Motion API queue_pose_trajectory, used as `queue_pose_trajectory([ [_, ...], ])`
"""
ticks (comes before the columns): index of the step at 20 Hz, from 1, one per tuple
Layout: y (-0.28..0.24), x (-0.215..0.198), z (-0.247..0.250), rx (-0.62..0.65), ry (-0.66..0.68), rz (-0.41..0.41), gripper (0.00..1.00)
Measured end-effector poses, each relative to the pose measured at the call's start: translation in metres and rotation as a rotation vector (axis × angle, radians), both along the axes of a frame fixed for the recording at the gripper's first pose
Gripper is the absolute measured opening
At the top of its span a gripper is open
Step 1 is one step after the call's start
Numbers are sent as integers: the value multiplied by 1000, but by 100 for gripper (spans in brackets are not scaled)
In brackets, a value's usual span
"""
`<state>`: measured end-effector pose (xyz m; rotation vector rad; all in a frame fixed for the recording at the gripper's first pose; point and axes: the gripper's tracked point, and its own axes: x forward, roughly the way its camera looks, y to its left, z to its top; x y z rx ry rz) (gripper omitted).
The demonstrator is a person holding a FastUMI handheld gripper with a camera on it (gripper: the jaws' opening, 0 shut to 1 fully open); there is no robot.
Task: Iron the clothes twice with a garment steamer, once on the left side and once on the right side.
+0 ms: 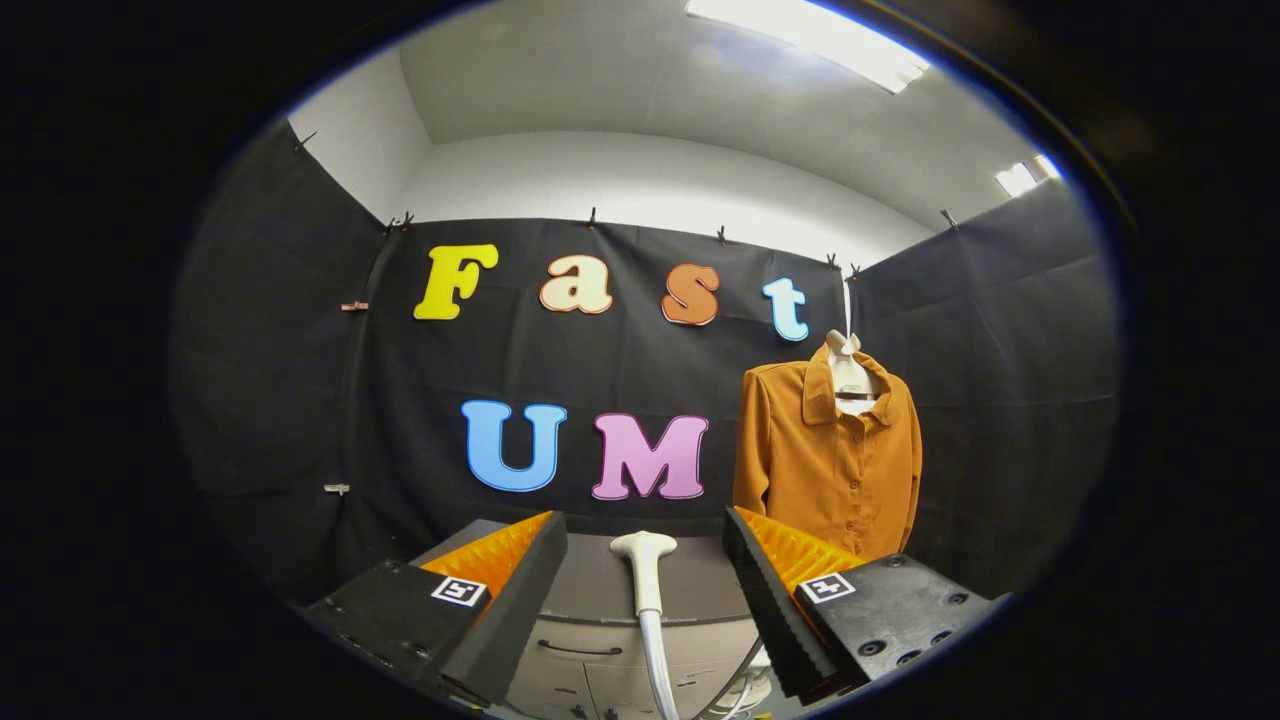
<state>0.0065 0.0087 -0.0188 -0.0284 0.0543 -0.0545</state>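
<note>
An orange-brown button shirt [828, 455] hangs on a white hanger [848, 375] against the black booth wall, beyond my right finger. A white garment steamer head [645, 560] stands upright on its handle just ahead, seen through the gap between my fingers, with its hose running down below it. My gripper [645, 590] is open, its fingers wide apart on either side of the steamer and not touching it.
A grey cabinet [590, 625] with drawer fronts stands under the steamer, close in front of the fingers. Black cloth walls close the booth at the left, back and right.
</note>
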Motion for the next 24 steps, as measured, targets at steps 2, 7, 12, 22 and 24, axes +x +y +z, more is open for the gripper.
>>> queue_pose_trajectory([
  [2, 3, 1, -5, 2, 17, -16, 97],
  [7, 14, -4, -8, 8, 23, -51, 97],
  [12, 14, 1, -30, 8, 81, -88, 97],
  [22, -12, 100, -116, -7, 254, -36, 98],
  [24, -18, 130, -141, -7, 300, -20, 98],
])
